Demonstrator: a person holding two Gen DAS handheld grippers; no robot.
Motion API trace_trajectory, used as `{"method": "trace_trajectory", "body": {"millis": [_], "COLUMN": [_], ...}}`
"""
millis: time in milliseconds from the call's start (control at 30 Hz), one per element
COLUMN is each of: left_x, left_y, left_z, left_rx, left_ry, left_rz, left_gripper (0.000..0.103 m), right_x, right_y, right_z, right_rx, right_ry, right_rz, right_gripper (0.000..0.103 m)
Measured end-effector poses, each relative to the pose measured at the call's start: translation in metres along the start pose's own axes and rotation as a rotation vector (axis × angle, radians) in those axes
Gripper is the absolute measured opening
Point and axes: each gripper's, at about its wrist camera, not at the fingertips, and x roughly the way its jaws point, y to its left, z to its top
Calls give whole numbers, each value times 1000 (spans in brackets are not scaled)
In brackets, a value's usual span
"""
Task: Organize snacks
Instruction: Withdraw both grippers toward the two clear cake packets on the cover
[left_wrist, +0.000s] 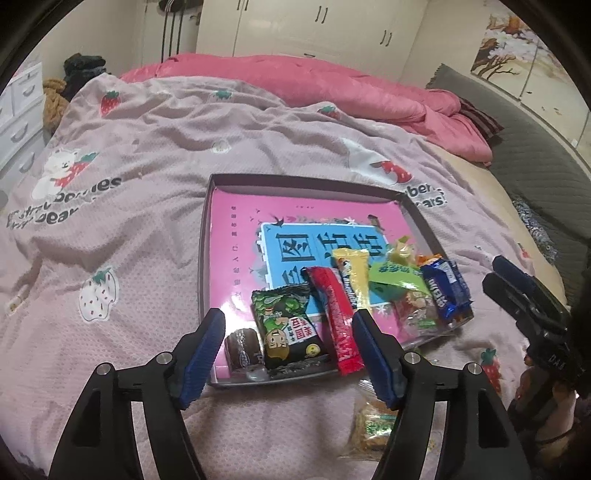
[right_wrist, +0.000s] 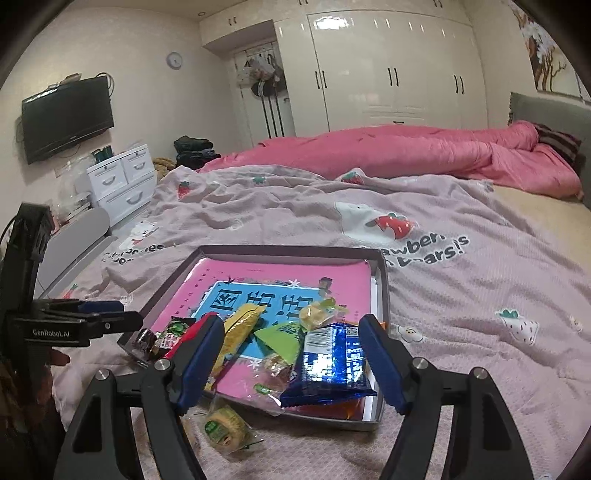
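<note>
A shallow grey tray (left_wrist: 205, 258) with a pink book in its bottom lies on the bedspread. Along its near side lie a green packet (left_wrist: 286, 328), a red stick (left_wrist: 338, 321), a yellow stick (left_wrist: 352, 277), a green wrapper (left_wrist: 397, 280), a blue packet (left_wrist: 445, 288) and a round chocolate cake (left_wrist: 242, 347). My left gripper (left_wrist: 290, 317) hangs open above the green packet and holds nothing. My right gripper (right_wrist: 291, 321) is open above the blue packet (right_wrist: 332, 362), empty. A clear-wrapped cake (right_wrist: 223, 428) lies on the bedspread just outside the tray's near rim.
The tray sits on a rumpled lilac strawberry-print bedspread (right_wrist: 461, 295). A pink quilt (right_wrist: 406, 147) is bunched along the far side. White drawers (right_wrist: 122, 181) and a wall television (right_wrist: 66, 118) stand beyond the bed's left edge.
</note>
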Motion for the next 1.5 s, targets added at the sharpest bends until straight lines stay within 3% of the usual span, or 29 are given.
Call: {"method": "trace_trajectory", "body": {"millis": [900,1500], "left_x": [-40,-19], "left_y": [-20,-43], "left_z": [-23,-59], "left_rx": [75,145], "left_ry": [5,158], "left_rz": [-22,-76], "left_gripper": [79,80], "right_x": [-28,-29], "right_y": [30,26], "right_z": [-16,-26], "right_rx": [-47,-24], "right_ry": [33,92], "right_rz": [45,49], "right_gripper": [78,79]}}
